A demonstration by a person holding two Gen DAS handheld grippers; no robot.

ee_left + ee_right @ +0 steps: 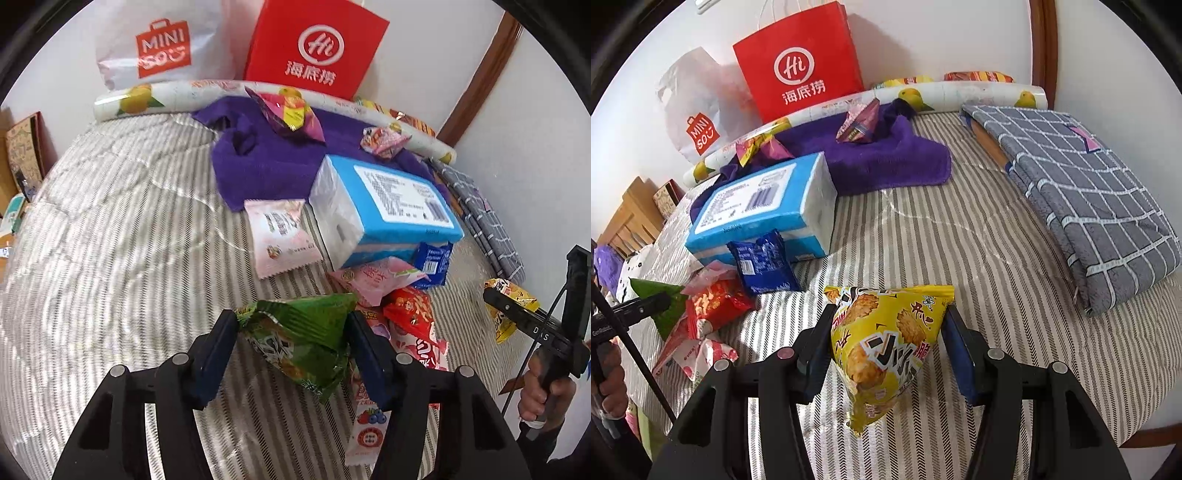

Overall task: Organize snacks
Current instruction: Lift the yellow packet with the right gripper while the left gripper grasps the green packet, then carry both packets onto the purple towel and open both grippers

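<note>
While the green snack packet (pixel 299 343) sits pinched in the left gripper (pixel 291 332) beside the snack pile (pixel 402 317) on the striped bed (pixel 110 240), the right gripper (pixel 886 332) clamps a yellow packet (pixel 882 339); gentle pressure should avoid crushing either.

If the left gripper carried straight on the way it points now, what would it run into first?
Probably the pink snack packet just beyond the green snack bag that the left gripper holds, with the blue tissue pack behind it. Depth is uncertain; it may meet the striped bedding first.
</note>
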